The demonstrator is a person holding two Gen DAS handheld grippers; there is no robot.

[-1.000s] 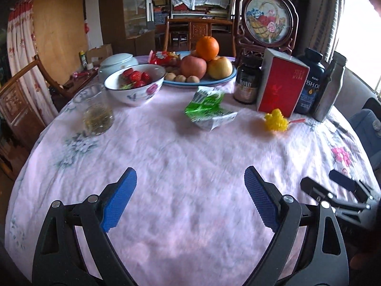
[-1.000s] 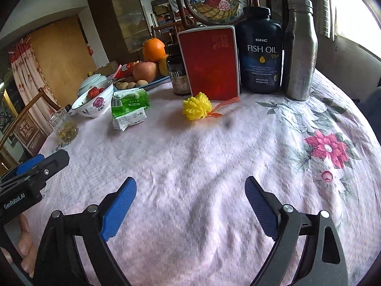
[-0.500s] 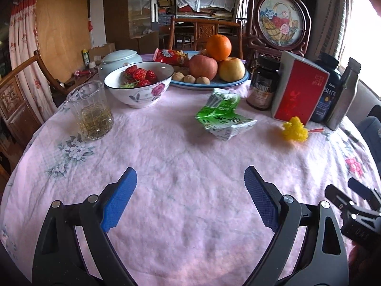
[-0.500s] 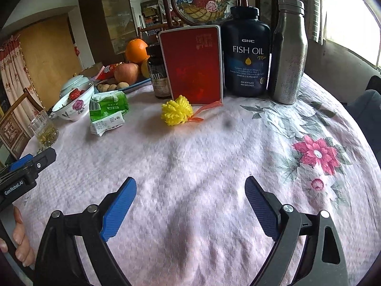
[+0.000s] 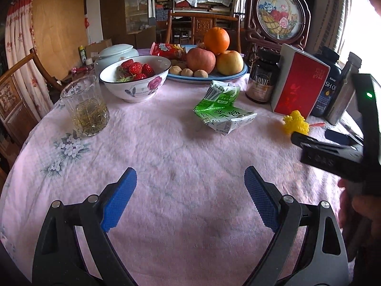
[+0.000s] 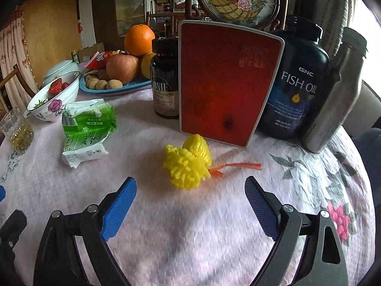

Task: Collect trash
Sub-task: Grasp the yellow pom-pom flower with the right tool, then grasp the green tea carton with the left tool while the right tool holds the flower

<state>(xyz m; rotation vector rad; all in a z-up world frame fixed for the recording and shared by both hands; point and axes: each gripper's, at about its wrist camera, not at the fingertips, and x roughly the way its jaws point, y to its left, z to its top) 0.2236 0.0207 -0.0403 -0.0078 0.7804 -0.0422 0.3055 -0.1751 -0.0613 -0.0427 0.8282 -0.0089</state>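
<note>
A crumpled green and white wrapper (image 5: 222, 113) (image 6: 87, 130) lies on the pink tablecloth ahead of my left gripper (image 5: 190, 197), which is open and empty well short of it. A balled yellow net with an orange strip (image 6: 188, 164) (image 5: 296, 125) lies in front of the red box. My right gripper (image 6: 190, 205) is open and empty, just short of the yellow net. From the left wrist view the right gripper's body (image 5: 333, 150) shows at the right edge, held by a hand.
A glass of tea (image 5: 85, 109), a bowl of strawberries (image 5: 135, 78) and a fruit plate (image 5: 207, 77) stand at the back. A dark jar (image 6: 165, 78), red box (image 6: 226, 83), fish oil bottle (image 6: 295, 83) and steel flask (image 6: 338, 90) line the rear right.
Both grippers have moved forward over the table. The right one has closed in on the yellow net, which now sits near its fingertips. Both stay open.
</note>
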